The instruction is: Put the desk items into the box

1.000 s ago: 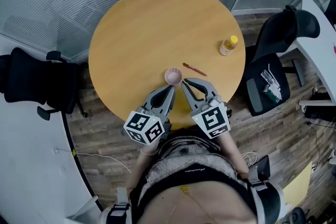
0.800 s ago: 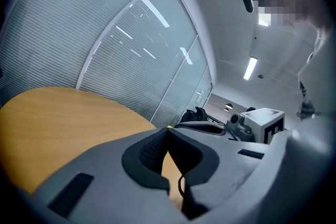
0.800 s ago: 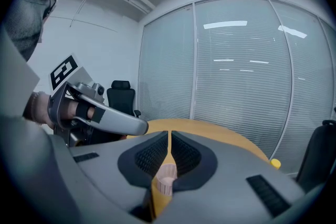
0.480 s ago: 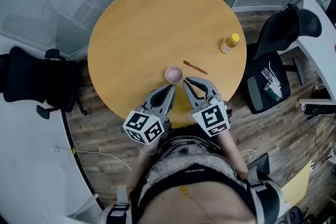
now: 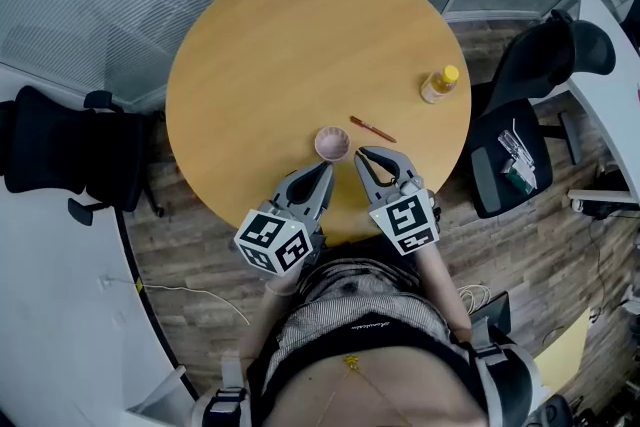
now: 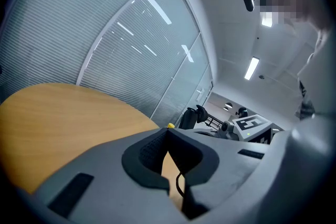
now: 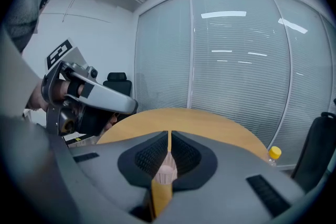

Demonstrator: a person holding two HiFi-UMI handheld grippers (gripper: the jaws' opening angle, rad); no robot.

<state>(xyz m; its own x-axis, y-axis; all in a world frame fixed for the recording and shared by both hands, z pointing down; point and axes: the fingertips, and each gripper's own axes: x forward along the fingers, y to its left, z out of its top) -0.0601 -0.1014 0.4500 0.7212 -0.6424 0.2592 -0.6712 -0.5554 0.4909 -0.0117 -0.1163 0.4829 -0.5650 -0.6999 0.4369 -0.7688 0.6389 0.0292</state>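
Left claw [image 5: 326,167] and right claw [image 5: 361,154] both shut, near pink cup [image 5: 331,144]; pen [image 5: 371,129], bottle [image 5: 437,85] beyond.

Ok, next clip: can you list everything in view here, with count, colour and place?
table: one, round, light wood, centre
cup: one, pink, near the table's front edge, just ahead of both grippers
pen: one, reddish, lying right of the cup
bottle: one, yellow cap, upright near the table's right edge
office chairs: two, black, one left of the table, one right
small items: white and green, on the right chair's seat, too small to identify
desks: two, white, far left and far right
box: none in view
left gripper: grey, shut, empty
right gripper: grey, shut, empty
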